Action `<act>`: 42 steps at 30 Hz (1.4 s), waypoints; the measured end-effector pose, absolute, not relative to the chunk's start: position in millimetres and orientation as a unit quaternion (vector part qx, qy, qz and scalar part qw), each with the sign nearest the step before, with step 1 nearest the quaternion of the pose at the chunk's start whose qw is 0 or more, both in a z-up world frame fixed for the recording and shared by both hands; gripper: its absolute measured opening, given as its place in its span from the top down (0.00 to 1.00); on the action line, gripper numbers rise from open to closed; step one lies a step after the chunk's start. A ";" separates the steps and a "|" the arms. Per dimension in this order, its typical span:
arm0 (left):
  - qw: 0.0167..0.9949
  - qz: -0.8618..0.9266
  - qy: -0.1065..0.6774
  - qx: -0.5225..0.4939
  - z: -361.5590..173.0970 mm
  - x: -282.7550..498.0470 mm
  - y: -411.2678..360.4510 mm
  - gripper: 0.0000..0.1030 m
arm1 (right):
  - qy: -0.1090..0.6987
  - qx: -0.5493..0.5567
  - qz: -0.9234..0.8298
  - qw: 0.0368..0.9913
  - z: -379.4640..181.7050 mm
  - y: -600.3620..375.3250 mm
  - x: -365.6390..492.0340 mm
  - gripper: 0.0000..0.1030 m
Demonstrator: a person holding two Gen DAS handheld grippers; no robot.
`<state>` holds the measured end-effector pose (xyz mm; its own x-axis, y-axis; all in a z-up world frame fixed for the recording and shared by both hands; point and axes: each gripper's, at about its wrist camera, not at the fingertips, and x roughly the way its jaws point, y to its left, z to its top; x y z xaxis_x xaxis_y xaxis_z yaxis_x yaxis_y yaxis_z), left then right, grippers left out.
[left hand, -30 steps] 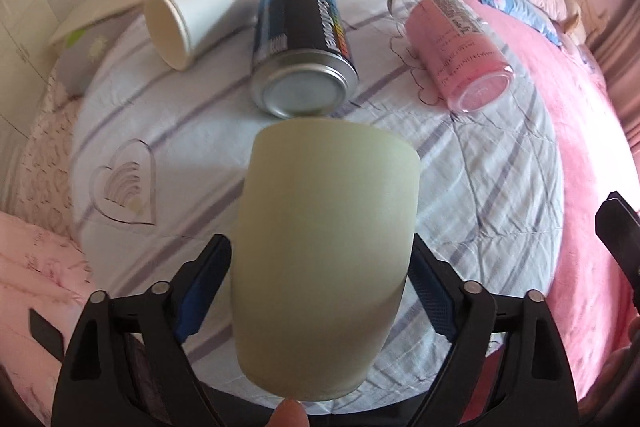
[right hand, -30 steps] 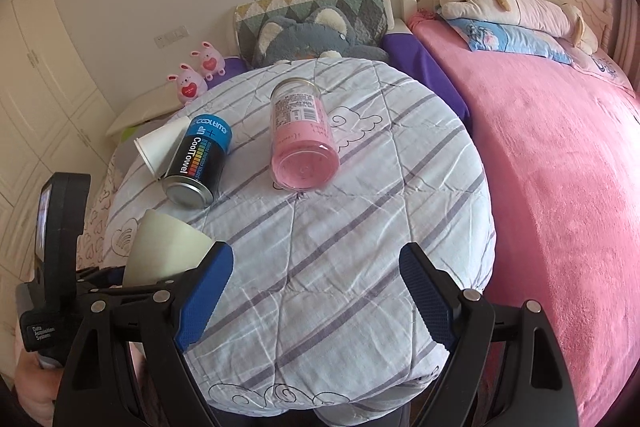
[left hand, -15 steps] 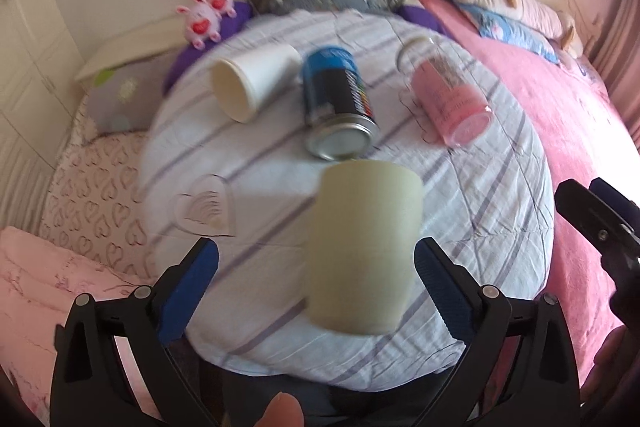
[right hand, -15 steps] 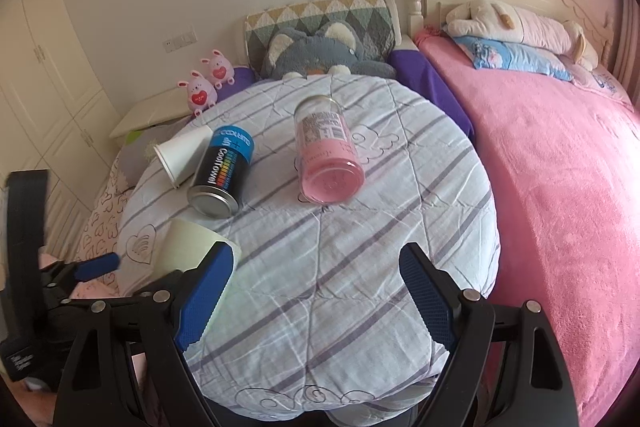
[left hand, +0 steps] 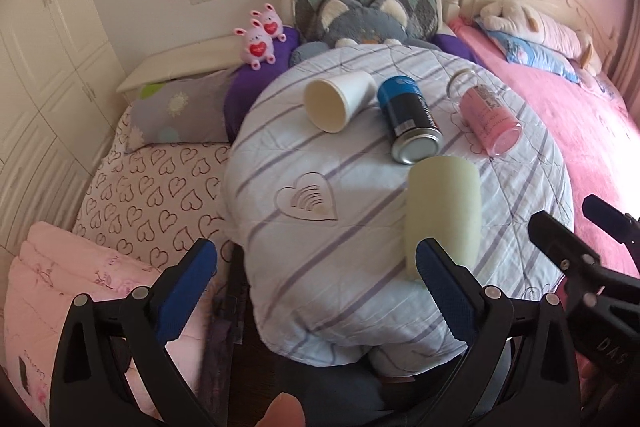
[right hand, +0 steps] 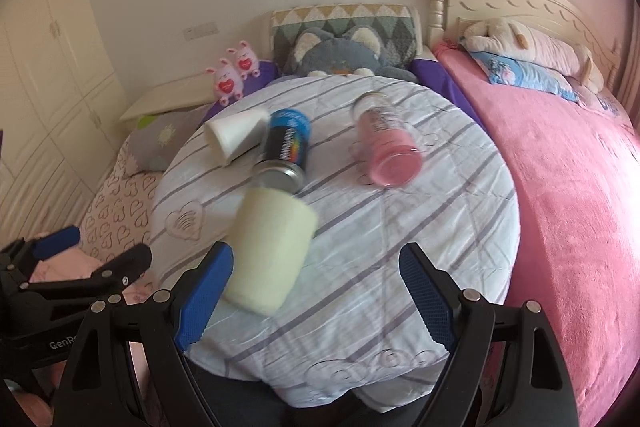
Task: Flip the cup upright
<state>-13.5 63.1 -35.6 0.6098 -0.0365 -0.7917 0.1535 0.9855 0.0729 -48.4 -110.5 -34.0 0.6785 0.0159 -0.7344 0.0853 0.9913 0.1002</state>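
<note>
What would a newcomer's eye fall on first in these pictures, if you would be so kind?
Most likely the pale green cup standing near the front of the round, striped quilt, just ahead of both open grippers. Behind it three things lie tipped on their sides: a white paper cup, a blue and black can and a pink jar. A bright pink blanket fills the right side.

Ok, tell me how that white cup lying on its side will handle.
The white cup lies on its side and is tapered, so a push would probably roll it in a curve. Its thin wall looks light and crushable; squeeze gently.
</note>
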 end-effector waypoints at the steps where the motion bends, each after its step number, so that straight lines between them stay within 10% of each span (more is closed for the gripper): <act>1: 0.896 -0.050 0.437 0.068 -34.7 -15.4 66.5 0.02 | 0.400 0.059 -0.018 0.914 -33.4 -105.1 -48.6 0.17; 42: 0.882 -0.125 0.445 0.094 -74.4 77.7 126.4 0.02 | 0.494 0.084 -0.139 0.854 -81.3 -47.2 27.1 0.17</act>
